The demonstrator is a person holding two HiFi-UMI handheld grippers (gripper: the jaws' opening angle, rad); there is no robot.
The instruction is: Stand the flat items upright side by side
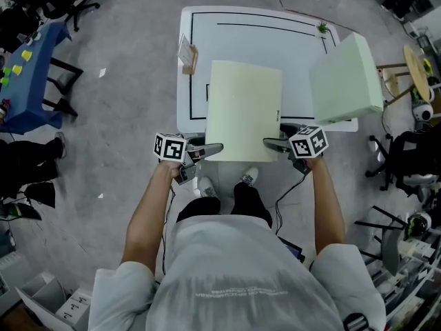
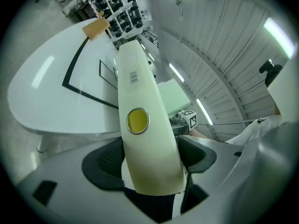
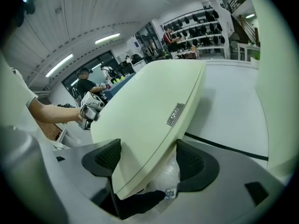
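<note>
A pale green panel (image 1: 242, 109) is sitting at the centre of the head view, lying roughly flat over the near edge of a white bench (image 1: 262, 40), with its near edge reaching past the bench toward the person. Whether its far edge is touching the bench cannot be told.

The left claw (image 1: 210, 149) is pinching the panel's lower left corner. In the left gripper view both pads are pressing on the thick edge, just below a yellow round sticker (image 2: 138, 120).

The right claw (image 1: 274, 143) is pinching the lower right corner. In the right gripper view the panel is running slantwise between the 2 pads, and a small silver label (image 3: 175, 114) is showing on its edge.

A 2nd pale green panel (image 1: 344, 81) is standing tilted at the right edge of the bench, apart from the 1st.

A black outline (image 1: 227, 25) is running around the bench top. A small brown card (image 1: 187, 55) is standing near the bench's left edge.
</note>
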